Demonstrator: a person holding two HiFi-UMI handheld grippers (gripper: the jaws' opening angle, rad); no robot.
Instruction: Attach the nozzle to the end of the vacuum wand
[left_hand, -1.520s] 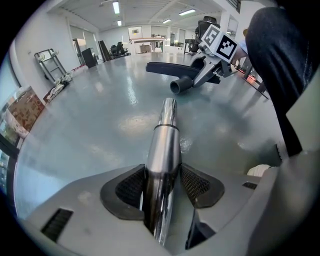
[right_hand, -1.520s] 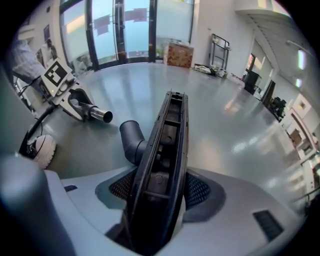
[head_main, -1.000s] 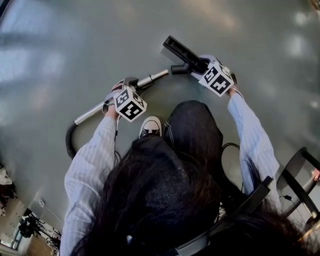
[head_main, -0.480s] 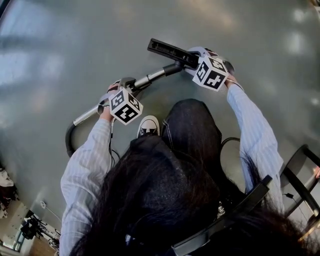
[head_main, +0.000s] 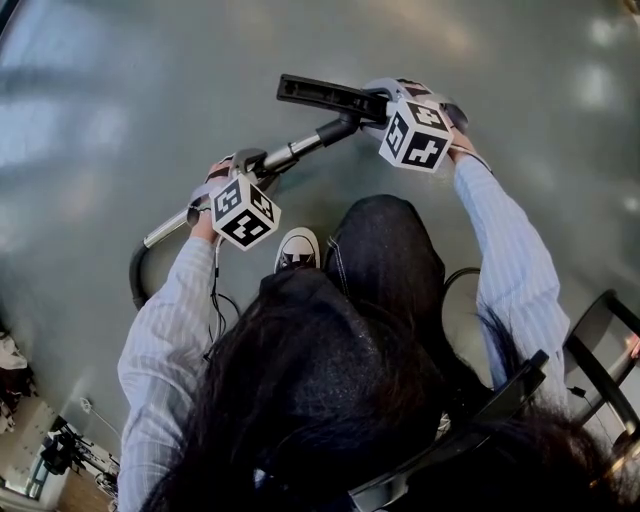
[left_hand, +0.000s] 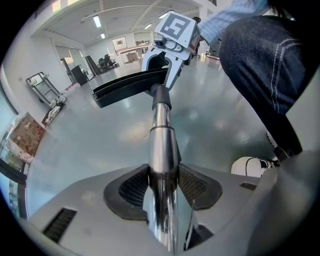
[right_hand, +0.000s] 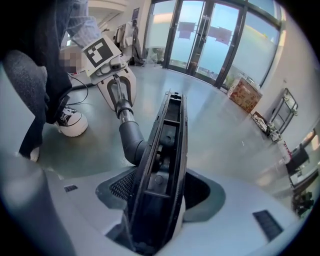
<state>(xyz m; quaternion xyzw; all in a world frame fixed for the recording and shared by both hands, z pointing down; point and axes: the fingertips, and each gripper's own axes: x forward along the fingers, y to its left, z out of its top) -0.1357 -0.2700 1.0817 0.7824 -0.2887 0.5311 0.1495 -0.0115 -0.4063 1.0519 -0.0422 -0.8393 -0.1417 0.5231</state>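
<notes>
My left gripper (head_main: 250, 163) is shut on the chrome vacuum wand (head_main: 298, 151); its jaws have just been closing slightly with the tube between them. In the left gripper view the wand (left_hand: 161, 145) runs from between the pads up to the black nozzle (left_hand: 127, 87). My right gripper (head_main: 372, 102) is shut on the long black floor nozzle (head_main: 318, 93), whose elbow neck (right_hand: 131, 139) sits on the wand's end. In the right gripper view the nozzle (right_hand: 167, 145) stands on edge between the pads, underside showing. Both grippers are held above the floor.
A black hose (head_main: 135, 275) curves off the wand's rear end at the left. The person's white shoe (head_main: 299, 252) and dark trouser leg lie just below the wand. A black chair (head_main: 600, 350) stands at the right. Glass doors (right_hand: 210, 40) and boxes (right_hand: 245, 92) are far off.
Both grippers have moved up the picture with wand and nozzle. The right gripper has rolled, swinging the nozzle from a diagonal to nearly level across the view.
</notes>
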